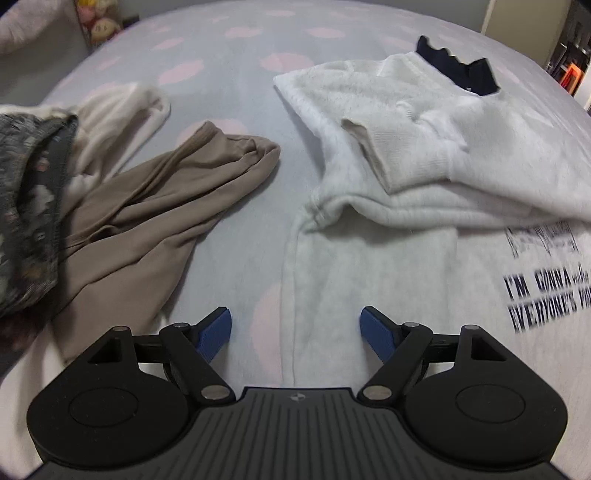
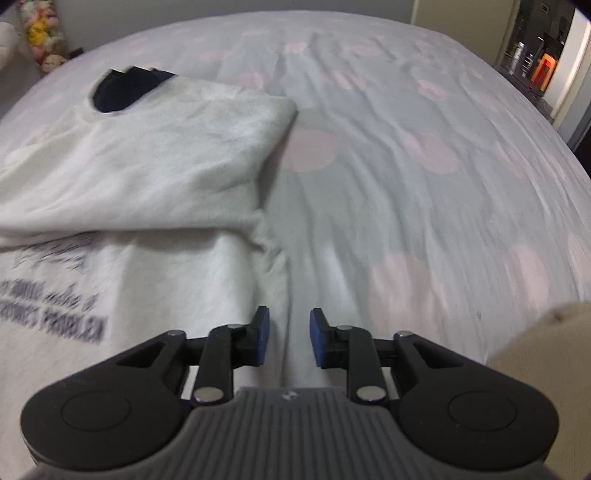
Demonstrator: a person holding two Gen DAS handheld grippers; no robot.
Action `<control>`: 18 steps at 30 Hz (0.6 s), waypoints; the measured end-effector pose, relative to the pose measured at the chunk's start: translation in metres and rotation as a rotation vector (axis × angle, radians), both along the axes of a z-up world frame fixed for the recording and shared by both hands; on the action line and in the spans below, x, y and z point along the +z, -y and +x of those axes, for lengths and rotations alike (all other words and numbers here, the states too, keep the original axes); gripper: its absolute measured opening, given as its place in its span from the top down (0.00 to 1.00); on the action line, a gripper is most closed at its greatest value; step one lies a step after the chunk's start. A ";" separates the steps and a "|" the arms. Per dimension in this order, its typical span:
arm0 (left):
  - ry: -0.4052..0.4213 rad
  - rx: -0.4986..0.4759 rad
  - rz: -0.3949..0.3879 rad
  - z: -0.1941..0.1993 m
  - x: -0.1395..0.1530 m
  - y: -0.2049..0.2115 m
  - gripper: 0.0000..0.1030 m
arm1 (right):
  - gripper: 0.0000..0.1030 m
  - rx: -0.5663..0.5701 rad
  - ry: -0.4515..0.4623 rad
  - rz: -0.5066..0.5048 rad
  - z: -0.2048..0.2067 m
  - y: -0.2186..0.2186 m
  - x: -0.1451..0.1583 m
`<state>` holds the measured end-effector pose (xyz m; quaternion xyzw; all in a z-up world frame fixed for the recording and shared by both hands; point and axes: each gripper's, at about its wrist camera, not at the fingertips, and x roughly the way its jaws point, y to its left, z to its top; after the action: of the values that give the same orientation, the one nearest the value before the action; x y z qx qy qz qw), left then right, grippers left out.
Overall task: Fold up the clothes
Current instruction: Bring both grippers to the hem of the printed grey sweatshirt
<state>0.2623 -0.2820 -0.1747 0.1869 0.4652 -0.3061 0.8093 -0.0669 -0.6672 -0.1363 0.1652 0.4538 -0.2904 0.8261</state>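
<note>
A white sweatshirt [image 1: 424, 155] with a navy collar [image 1: 458, 70] and dark printed lettering [image 1: 546, 295] lies flat on the bed, both sleeves folded across its chest. My left gripper [image 1: 295, 314] hangs open over the sweatshirt's left side edge, with nothing between its blue pads [image 1: 218, 334]. In the right wrist view the same sweatshirt [image 2: 147, 155] fills the left half. My right gripper [image 2: 290, 312] hovers over its right side edge, jaws a narrow gap apart, pads [image 2: 263, 334] not pressing on the cloth.
A grey bedsheet [image 1: 229, 74] with pink spots covers the bed [image 2: 406, 166]. A tan garment [image 1: 159, 206], a cream one [image 1: 122, 110] and a dark patterned one [image 1: 29, 192] lie in a heap at the left. Beige cloth [image 2: 546, 332] intrudes at lower right. Plush toys [image 1: 99, 22] sit beyond.
</note>
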 end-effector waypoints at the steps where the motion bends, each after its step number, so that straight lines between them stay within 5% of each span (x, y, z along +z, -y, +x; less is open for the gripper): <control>1: 0.024 -0.027 -0.023 -0.011 0.005 -0.003 0.30 | 0.69 0.019 0.015 0.002 -0.006 -0.008 0.004; 6: 0.099 -0.124 -0.056 -0.070 0.031 -0.008 0.30 | 0.60 0.141 0.082 0.053 -0.028 -0.065 0.019; 11: 0.165 -0.284 0.011 -0.138 0.046 0.000 0.30 | 0.58 0.365 0.054 0.061 -0.037 -0.130 0.017; 18: 0.167 -0.454 0.104 -0.210 0.038 0.015 0.30 | 0.52 0.449 0.062 0.039 -0.042 -0.178 0.011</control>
<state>0.0528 -0.2974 -0.1363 0.3528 0.3579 -0.4391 0.7447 -0.1091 -0.4890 -0.1257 0.0848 0.4589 -0.0850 0.8804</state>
